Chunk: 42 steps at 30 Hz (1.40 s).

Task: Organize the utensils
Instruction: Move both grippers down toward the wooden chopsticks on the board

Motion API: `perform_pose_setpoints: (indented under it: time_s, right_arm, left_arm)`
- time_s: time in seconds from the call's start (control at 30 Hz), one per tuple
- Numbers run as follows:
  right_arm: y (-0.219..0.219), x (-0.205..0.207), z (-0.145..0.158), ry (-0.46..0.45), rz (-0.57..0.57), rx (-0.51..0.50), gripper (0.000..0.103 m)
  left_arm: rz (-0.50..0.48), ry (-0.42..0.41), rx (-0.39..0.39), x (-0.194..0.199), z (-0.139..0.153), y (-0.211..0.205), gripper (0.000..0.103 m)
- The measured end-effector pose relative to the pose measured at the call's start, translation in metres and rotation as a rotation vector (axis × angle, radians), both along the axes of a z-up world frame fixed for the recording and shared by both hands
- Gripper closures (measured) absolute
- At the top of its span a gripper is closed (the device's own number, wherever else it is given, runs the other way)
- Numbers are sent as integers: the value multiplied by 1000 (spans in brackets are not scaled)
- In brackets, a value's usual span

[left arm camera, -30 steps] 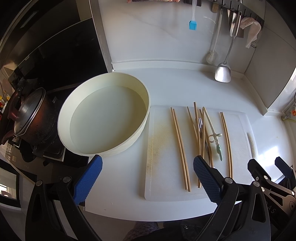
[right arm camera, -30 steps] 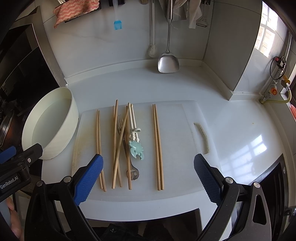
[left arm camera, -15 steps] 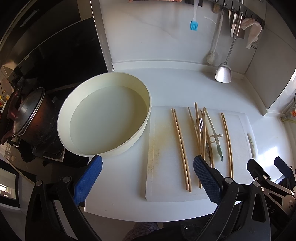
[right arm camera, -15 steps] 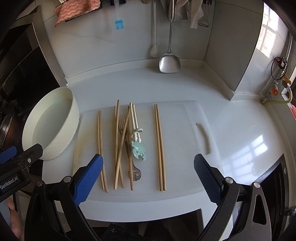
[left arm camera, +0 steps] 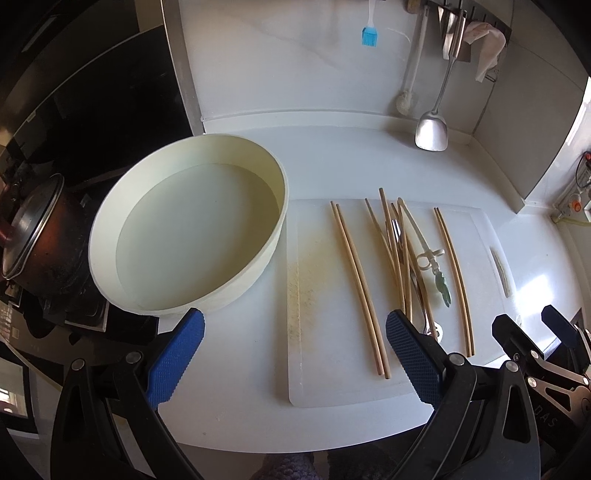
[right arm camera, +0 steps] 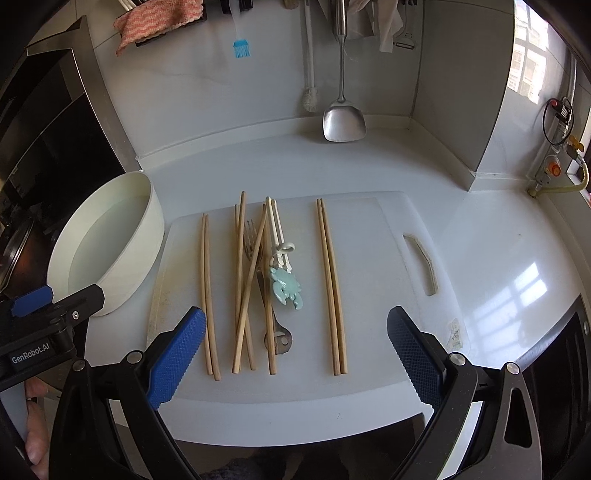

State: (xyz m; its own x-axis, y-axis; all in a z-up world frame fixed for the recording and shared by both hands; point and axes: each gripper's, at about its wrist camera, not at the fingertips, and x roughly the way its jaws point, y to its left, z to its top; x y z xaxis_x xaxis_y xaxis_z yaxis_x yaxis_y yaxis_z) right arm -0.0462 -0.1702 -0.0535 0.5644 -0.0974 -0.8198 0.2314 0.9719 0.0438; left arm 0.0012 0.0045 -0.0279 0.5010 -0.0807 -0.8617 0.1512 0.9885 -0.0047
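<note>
Hard to see bits first: the fork [right arm camera: 255, 254] is mostly buried under the middle bunch of chopsticks [right arm camera: 245, 280], only the tines at the far end and the rounded handle tip at the near end poke out. In the left wrist view that whole bunch is partly blocked by the blue pad of the left gripper [left arm camera: 293, 354]. Pot [left arm camera: 35, 236] w/ a lid sits at the far left on the dark stove, cut off by the frame edge. A bit of a hand [right arm camera: 35, 424] shows bottom left in the right wrist view, rest is out of frame.

Surface is a glossy white counter [right arm camera: 498, 251], white backsplash, corner nook on the right. Metal spatula [right arm camera: 343, 118], a white brush and a blue silicone brush [right arm camera: 241, 48] hang on the wall, plus a pinkish cloth [right arm camera: 159, 20].

Utensils all lie on the white cutting board [right arm camera: 373, 240], roughly parallel, pointing near to far: chopstick pair on the left [right arm camera: 207, 291], the crossed bunch in the middle, white training chopsticks w/ a teal crab charm [right arm camera: 284, 284], another pair on the right [right arm camera: 330, 288]. Cream round basin [left arm camera: 184, 236] sits just left of the board, nothing in it.

Both grippers are spread wide, holding nothing. The right gripper [right arm camera: 295, 350] hovers over the near edge of the board.
</note>
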Motion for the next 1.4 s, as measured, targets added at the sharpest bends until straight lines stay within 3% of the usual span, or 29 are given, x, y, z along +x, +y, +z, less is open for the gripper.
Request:
perform_pose_setpoints:
  time_s: [0.23, 0.4, 0.7, 0.97, 1.4]
  right_arm:
    - [-24, -2, -29, 4, -23, -23, 9]
    - [-53, 6, -48, -18, -16, -11, 9]
    - [-77, 26, -79, -42, 48, -17, 9]
    - [-87, 34, -94, -54, 21, -23, 9]
    - [-88, 39, -103, -67, -15, -34, 9]
  left_arm:
    - [-25, 7, -20, 7, -33, -20, 6]
    - [21, -24, -67, 10, -51, -28, 6]
    - [152, -86, -35, 14, -80, -37, 6]
    - [185, -142, 6, 15, -102, -40, 6]
    - [178, -128, 4, 27, -124, -37, 6]
